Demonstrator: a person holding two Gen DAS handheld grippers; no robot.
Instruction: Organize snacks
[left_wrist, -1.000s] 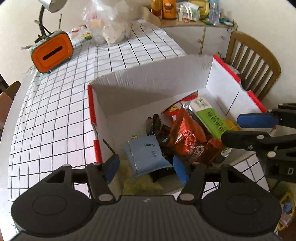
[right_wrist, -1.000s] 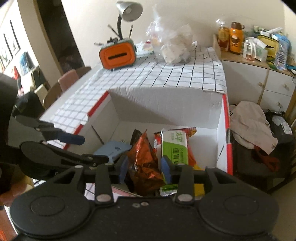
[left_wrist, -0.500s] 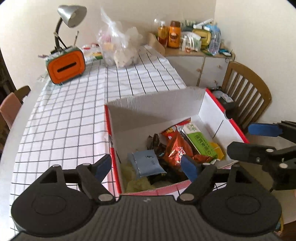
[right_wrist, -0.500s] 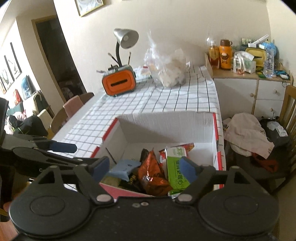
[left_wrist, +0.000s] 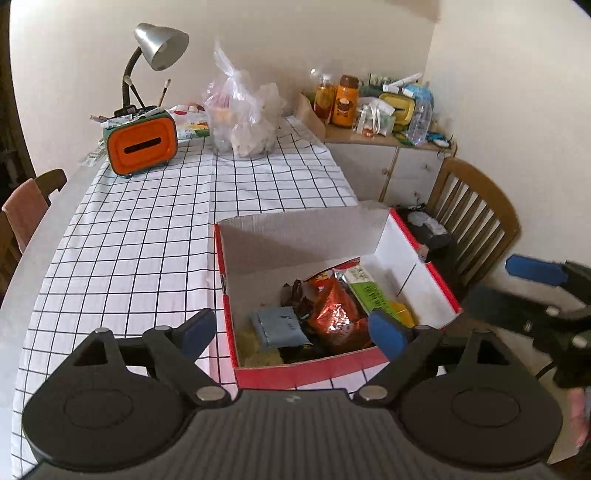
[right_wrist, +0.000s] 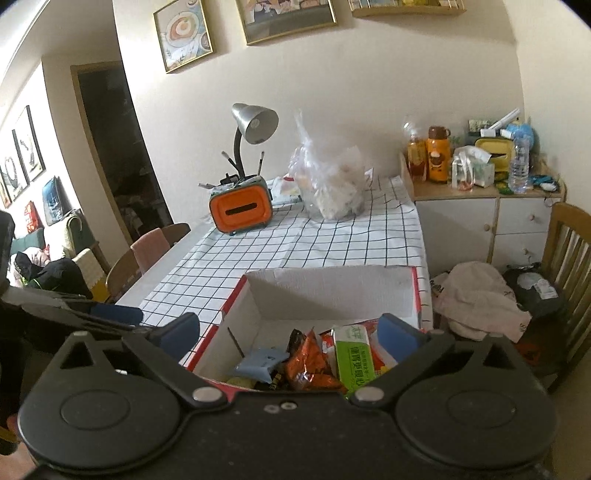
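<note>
Checked tablecloth (left_wrist: 147, 240), snack box (left_wrist: 306, 373), lamp (right_wrist: 255, 122)

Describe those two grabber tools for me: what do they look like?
The left gripper and right gripper look alike: black plastic bodies, two round discs at the base, silver pivot screws, and two angled black arms tipped with blue pads. The left one's body has a ribbed top. No cables or sleeves show.

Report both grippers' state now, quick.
Left gripper: open, holding nothing, above the snack box.
Right gripper: open, holding nothing.
</note>
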